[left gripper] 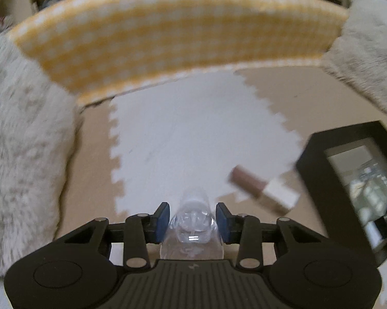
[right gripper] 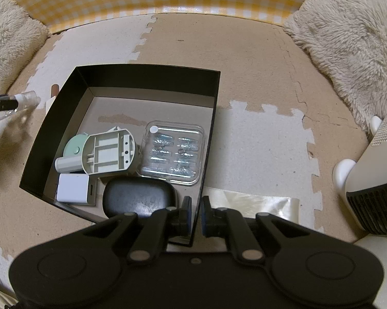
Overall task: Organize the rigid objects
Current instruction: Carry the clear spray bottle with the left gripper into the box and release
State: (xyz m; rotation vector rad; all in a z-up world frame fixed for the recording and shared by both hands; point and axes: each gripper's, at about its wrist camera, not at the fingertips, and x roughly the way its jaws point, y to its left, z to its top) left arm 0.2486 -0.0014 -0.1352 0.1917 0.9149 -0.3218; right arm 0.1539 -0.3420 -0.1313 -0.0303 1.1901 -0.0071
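Already the black box (right gripper: pixel 131 77) holds several items; right claw (right gripper: pixel 196 215) pinches its wall. Left claw (left gripper: pixel 192 222) grips a clear bottle (left gripper: pixel 193 229); a lip-gloss tube (left gripper: pixel 264 191) remains on the floor mat (left gripper: pixel 183 134).

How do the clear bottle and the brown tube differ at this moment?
The clear bottle is transparent; the brown tube is opaque brown with a white cap. The bottle sits between the pads of the left gripper, which grips it, while the tube lies loose on the mat. The bottle points away from the camera; the tube lies slanted toward the black box. Both are still outside the box.
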